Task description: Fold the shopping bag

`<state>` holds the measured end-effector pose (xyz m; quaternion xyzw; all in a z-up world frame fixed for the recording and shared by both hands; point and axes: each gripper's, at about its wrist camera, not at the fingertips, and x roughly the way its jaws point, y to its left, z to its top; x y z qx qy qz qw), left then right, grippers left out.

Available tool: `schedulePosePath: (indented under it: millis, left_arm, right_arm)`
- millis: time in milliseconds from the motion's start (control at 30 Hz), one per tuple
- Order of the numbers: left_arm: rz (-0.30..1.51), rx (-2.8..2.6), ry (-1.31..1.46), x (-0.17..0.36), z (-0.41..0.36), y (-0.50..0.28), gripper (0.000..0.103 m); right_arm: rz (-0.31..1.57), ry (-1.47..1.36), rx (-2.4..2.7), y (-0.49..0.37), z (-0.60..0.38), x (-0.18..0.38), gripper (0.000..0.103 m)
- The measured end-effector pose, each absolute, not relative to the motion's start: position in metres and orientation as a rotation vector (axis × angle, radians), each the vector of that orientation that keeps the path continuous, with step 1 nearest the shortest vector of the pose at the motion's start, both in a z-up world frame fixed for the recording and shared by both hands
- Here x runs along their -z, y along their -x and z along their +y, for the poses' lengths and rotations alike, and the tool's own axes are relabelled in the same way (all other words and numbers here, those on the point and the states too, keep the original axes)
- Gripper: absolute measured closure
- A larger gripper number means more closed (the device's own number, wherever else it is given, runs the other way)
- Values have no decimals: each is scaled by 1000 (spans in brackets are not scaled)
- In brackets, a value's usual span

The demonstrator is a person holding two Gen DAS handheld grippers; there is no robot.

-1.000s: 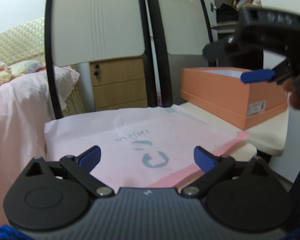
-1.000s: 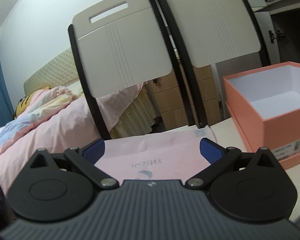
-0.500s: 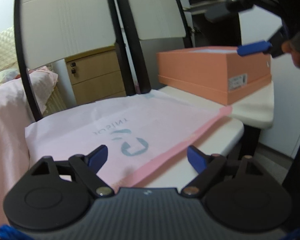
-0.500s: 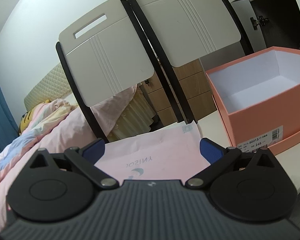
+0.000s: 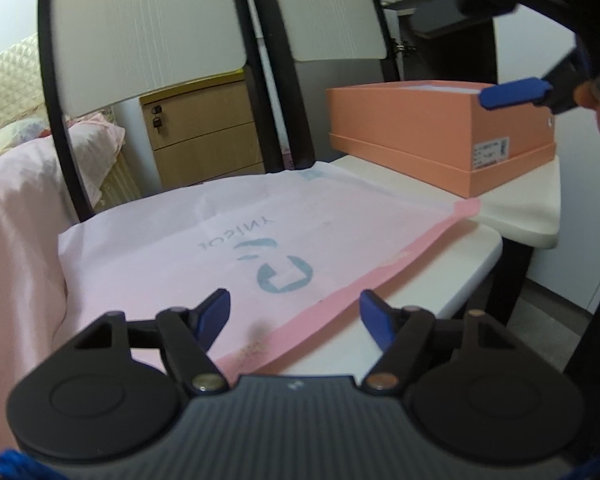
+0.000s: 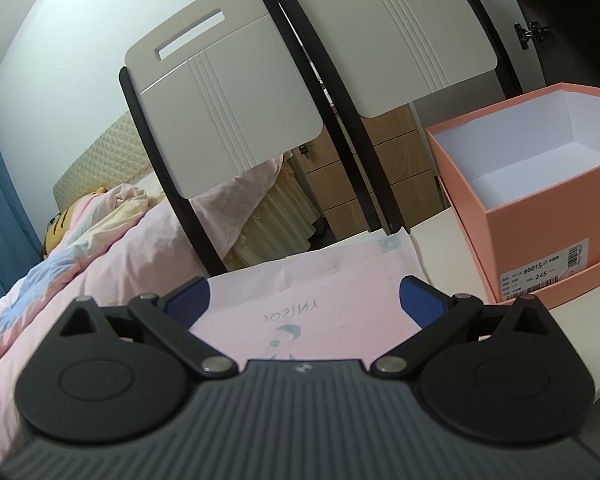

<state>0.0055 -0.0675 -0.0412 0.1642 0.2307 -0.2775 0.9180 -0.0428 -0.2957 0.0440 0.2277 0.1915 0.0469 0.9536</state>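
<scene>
One pink bag point(image 5: 228, 240) lies flat and unfolded across the white table point(image 5: 440, 280), mid-frame in both views, spread ready for a first fold. Lower centre, the left gripper point(image 5: 294, 314) has just been closing, jaws apart over the bag's darker pink edge, gripping nothing. Right gripper point(image 6: 304, 298) hangs wide open above it, empty. An orange box point(image 6: 532, 232) sits at right.

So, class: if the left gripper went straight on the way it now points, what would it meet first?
Probably the pink shopping bag lying flat on the table; the left gripper tilts down toward the bag's near edge, its jaws open and empty, having just been closing.
</scene>
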Motion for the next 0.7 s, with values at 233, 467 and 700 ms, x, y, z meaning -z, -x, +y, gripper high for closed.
schedulePosePath:
  millis: [233,467,700]
  left_arm:
    - [488,554,-389,46,-73,-5,33]
    - [511,506,-390,49,-70,-12,56]
    - [519,541,-359,49,-68,-12,82]
  right_arm:
    - [392,-459,-96,44,-293,-44,0]
    - [397,-459,-95,42,-291,-42,0]
    - [402,-410,-104,40,-285,-42,0]
